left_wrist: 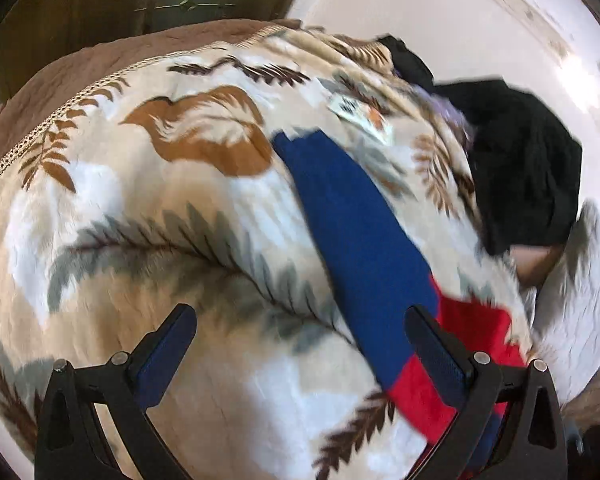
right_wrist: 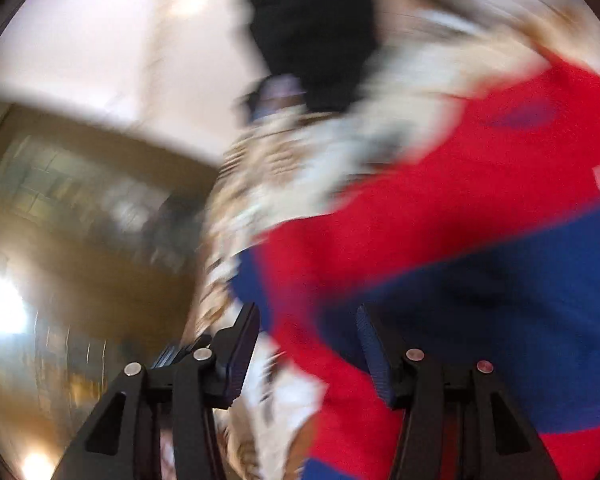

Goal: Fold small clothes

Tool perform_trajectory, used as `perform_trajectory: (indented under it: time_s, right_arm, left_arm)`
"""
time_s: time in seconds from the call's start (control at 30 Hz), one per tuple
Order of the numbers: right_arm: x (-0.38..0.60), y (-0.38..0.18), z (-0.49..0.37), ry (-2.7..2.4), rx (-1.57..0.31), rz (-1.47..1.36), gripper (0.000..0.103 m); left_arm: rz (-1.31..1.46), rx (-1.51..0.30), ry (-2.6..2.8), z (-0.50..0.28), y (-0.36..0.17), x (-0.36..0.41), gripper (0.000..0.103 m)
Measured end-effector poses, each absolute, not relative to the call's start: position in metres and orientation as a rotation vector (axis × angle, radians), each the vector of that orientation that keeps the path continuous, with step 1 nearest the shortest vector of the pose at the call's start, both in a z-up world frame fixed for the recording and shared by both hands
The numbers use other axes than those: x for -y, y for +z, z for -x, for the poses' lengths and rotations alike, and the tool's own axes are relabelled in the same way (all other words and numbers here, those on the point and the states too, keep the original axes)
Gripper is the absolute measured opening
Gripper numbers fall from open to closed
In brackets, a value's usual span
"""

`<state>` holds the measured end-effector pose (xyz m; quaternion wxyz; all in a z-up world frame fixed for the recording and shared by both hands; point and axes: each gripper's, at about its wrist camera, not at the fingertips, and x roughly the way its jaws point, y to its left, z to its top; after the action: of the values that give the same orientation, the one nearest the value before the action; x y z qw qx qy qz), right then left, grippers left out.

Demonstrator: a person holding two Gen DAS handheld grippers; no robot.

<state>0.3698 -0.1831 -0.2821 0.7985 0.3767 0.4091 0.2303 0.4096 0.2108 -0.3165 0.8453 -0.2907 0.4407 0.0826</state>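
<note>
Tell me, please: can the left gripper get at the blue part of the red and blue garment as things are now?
Probably yes. The left gripper is open with nothing between its jaws, and the blue part of the red and blue garment lies uncovered on the leaf-patterned blanket just ahead. The black garment sits farther off, not in the way.

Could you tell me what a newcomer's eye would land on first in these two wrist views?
First, the red and blue garment, stretched diagonally over the leaf-patterned blanket in the left wrist view and filling the right half of the blurred right wrist view. Next, a black garment heaped at the blanket's far right edge.
</note>
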Motion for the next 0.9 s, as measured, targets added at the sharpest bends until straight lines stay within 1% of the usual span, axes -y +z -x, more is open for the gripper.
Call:
perform_trajectory:
  time_s: [0.1, 0.13, 0.23, 0.4, 0.47, 0.5, 0.53, 0.7, 0.8, 0.9]
  right_arm:
    - [0.173, -0.258, -0.358, 0.565, -0.835, -0.702, 0.055]
    - [0.177, -0.254, -0.352, 0.546, -0.830, -0.666, 0.055]
    - [0.197, -0.258, -0.335, 0.488, -0.839, -0.604, 0.055]
    - [0.248, -0.277, -0.288, 0.395, -0.868, -0.579, 0.055]
    - [0.270, -0.283, -0.271, 0.363, -0.859, -0.589, 0.055]
    - [0.282, -0.285, -0.263, 0.344, -0.849, -0.596, 0.055]
    - [0.291, -0.287, -0.258, 0.328, -0.841, -0.607, 0.055]
    - [0.313, -0.299, -0.262, 0.321, -0.841, -0.689, 0.055]
    - [0.313, -0.303, -0.265, 0.337, -0.855, -0.689, 0.055]
    - [0.312, -0.307, -0.269, 0.357, -0.865, -0.704, 0.055]
  left_arm:
    - [0.681, -0.896, 0.174, -0.411, -0.319, -0.227, 0.103]
    - [0.702, -0.885, 0.163, -0.411, -0.318, -0.231, 0.101]
    - [0.726, -0.852, 0.125, -0.416, -0.314, -0.237, 0.097]
    - [0.737, -0.832, 0.087, -0.424, -0.311, -0.239, 0.094]
    - [0.750, -0.850, 0.063, -0.428, -0.315, -0.235, 0.083]
    - [0.767, -0.858, 0.040, -0.432, -0.318, -0.232, 0.075]
    - [0.778, -0.865, 0.025, -0.434, -0.321, -0.231, 0.072]
    - [0.776, -0.896, 0.008, -0.453, -0.332, -0.214, 0.071]
    - [0.789, -0.944, 0.029, -0.465, -0.346, -0.215, 0.073]
    - [0.829, -0.916, 0.036, -0.470, -0.352, -0.218, 0.073]
